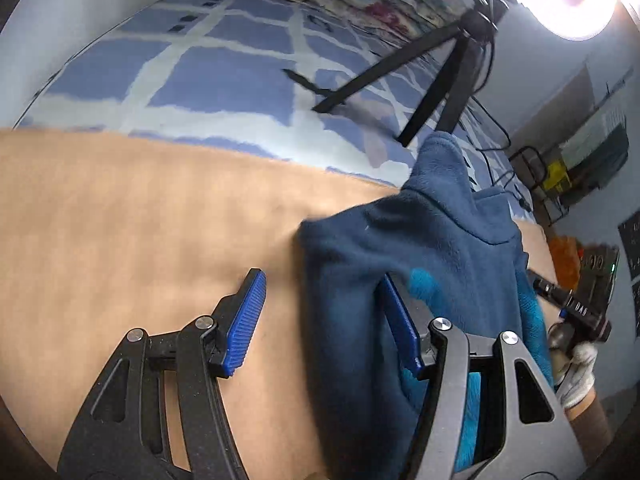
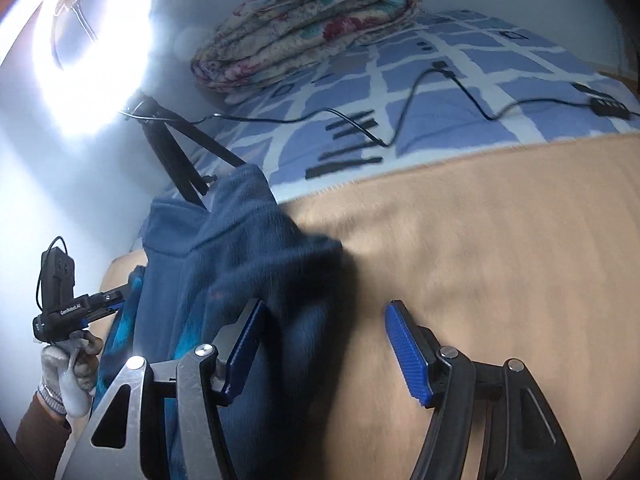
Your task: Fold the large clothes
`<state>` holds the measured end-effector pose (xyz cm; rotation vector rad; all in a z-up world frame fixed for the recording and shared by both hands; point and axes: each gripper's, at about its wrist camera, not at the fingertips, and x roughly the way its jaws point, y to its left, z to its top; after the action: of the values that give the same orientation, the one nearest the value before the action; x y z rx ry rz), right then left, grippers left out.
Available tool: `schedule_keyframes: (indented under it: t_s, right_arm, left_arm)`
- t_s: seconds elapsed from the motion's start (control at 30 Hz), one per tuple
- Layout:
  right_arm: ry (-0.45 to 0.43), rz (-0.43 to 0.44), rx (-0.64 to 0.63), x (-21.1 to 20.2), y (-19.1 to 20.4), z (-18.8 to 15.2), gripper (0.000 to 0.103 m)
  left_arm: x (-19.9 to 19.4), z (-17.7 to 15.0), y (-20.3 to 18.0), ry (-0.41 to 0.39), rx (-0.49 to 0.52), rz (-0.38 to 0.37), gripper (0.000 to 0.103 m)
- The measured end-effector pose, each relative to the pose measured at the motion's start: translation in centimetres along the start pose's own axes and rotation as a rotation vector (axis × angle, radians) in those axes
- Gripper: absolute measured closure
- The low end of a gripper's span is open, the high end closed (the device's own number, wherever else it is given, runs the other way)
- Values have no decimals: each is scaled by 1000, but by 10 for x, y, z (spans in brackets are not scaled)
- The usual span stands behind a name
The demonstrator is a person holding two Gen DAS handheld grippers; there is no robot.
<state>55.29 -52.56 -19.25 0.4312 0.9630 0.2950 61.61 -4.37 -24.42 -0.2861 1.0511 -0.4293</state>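
Here the left gripper is spread wide, its right pad against the dark blue fleece and its left pad over the tan blanket. The right gripper is spread too, fleece draped over its left pad. The fleece lies bunched on the blanket between both grippers. Beyond, a checked blue sheet, a black cable, a tripod, a ring light and a folded floral quilt.
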Motion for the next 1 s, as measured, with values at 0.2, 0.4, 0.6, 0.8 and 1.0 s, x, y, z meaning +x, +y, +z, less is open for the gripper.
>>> schedule_keyframes:
  t_s: [0.2, 0.4, 0.6, 0.8, 1.0]
  right_arm:
    - [33, 86, -20, 19, 7, 15, 65]
    - [47, 47, -139, 22, 33, 13, 94]
    - [-20, -7, -209, -9, 55, 15, 96]
    - [-84, -20, -262, -53, 80, 14, 96]
    - [-130, -9, -287, -97, 99, 2, 96]
  left_arm:
    - [16, 7, -17, 19, 88, 15, 78]
    - [6, 1, -37, -28, 162, 45, 93]
    - [-31, -2, -47, -112, 145, 4, 94]
    - [-77, -14, -68, -162, 173, -42, 95]
    - [-129, -39, -87, -205, 186, -94, 95]
